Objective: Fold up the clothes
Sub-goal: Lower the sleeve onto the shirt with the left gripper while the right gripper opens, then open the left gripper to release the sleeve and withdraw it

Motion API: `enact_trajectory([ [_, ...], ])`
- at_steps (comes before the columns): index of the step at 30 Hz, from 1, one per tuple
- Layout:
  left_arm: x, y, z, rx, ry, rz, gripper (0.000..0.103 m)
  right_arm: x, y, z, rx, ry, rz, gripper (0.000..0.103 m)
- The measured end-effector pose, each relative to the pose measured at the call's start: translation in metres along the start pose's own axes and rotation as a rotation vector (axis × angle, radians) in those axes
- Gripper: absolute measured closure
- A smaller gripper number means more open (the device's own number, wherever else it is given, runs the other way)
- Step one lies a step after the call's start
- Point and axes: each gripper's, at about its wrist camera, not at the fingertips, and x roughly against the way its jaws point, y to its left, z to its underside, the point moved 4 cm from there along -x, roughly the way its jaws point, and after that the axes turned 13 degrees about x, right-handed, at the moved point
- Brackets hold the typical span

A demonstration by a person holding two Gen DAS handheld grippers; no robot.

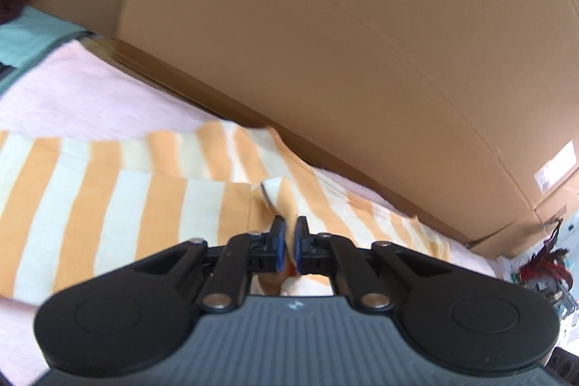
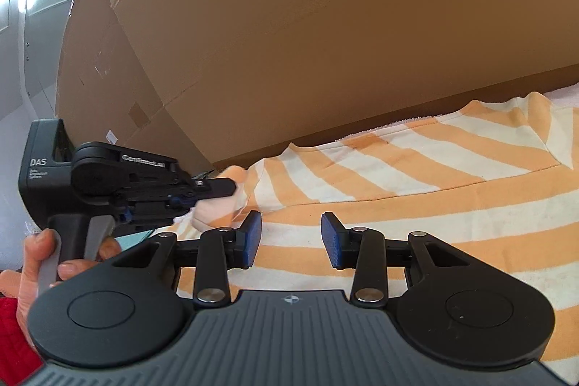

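Observation:
An orange-and-cream striped garment [image 1: 108,205] lies spread on a pale pink cloth [image 1: 90,96]. In the left wrist view my left gripper [image 1: 289,232] is shut, its blue pads pinching a raised fold of the striped fabric. The right wrist view shows the same left gripper [image 2: 231,192] at the left, held by a person's hand [image 2: 39,263], with a bunched corner of the garment [image 2: 398,205] in its tip. My right gripper [image 2: 291,236] hovers over the striped fabric with its pads apart and nothing between them.
Large cardboard boxes [image 1: 362,42] stand close behind the garment along its far edge, also seen as cardboard boxes [image 2: 325,24]. A teal cloth [image 1: 32,35] lies at the far left. Small clutter [image 1: 542,270] sits at the right. A red sleeve [image 2: 14,331] shows at the lower left.

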Motion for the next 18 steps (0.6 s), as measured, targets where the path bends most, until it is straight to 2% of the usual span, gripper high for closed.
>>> enact_trajectory([
  [4,-0.022,-0.024,0.015,-0.031,0.046,0.025,0.103,0.0,0.004,-0.002,0.034,-0.003,-0.014,0.061],
  [6,-0.029,-0.035,0.02,-0.054,0.055,0.033,0.103,0.0,0.008,-0.002,0.069,-0.004,-0.005,0.047],
  [7,-0.032,-0.041,0.022,-0.067,0.059,0.036,0.103,0.0,0.01,-0.002,0.089,-0.004,0.003,0.044],
  [9,-0.036,-0.047,0.024,-0.075,0.066,0.041,0.103,0.0,0.012,-0.002,0.122,-0.005,0.05,0.047],
  [12,-0.039,-0.054,0.028,-0.094,0.092,0.061,0.103,-0.002,0.005,-0.004,0.103,-0.003,0.086,0.045],
  [16,-0.042,-0.065,0.032,-0.158,0.106,0.068,0.103,-0.005,-0.001,-0.005,0.082,0.023,0.108,0.045],
  [18,-0.043,-0.068,0.035,-0.154,0.128,0.088,0.103,-0.006,-0.004,-0.005,0.074,0.031,0.127,0.045],
])
